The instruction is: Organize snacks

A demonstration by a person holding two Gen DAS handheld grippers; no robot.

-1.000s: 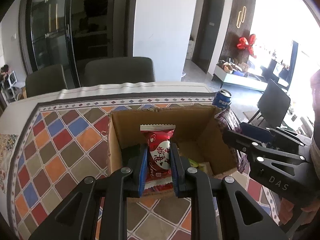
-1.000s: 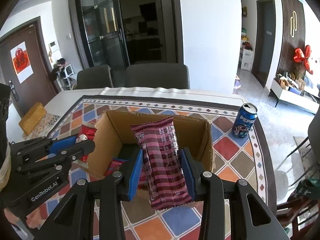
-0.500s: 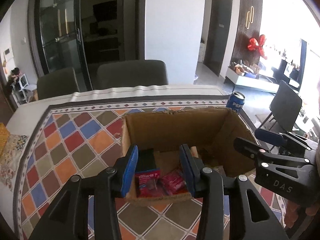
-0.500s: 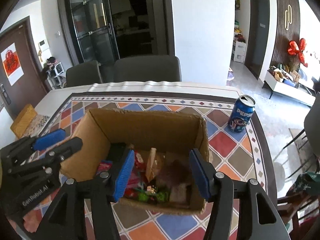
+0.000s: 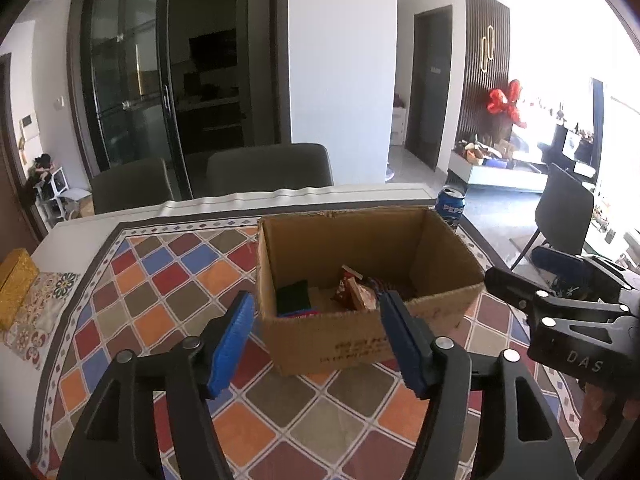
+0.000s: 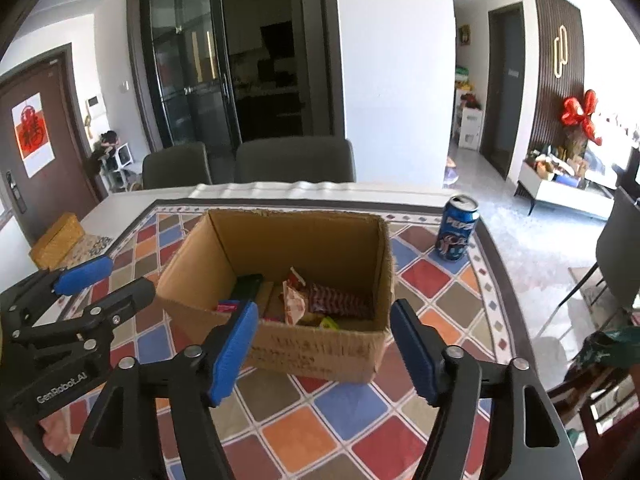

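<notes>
An open cardboard box [image 5: 332,344] [image 6: 320,354] stands on the checked tablecloth and holds several snack packets [image 5: 354,292] [image 6: 332,300], among them a maroon striped one and red ones. My left gripper [image 5: 316,332] is open and empty, just in front of the box's near wall; it also shows at the left in the right wrist view [image 6: 108,280]. My right gripper [image 6: 324,340] is open and empty, in front of the box; it shows at the right in the left wrist view [image 5: 516,272].
A blue Pepsi can [image 6: 456,228] [image 5: 450,208] stands on the cloth beyond the box's right corner. A gold box [image 5: 14,286] [image 6: 58,238] lies at the table's left edge. Two grey chairs [image 6: 294,160] stand behind the table.
Both grippers opened and let their snack packets drop into the box, the left a red one, the right a maroon striped one. Both then pulled back from the box.
</notes>
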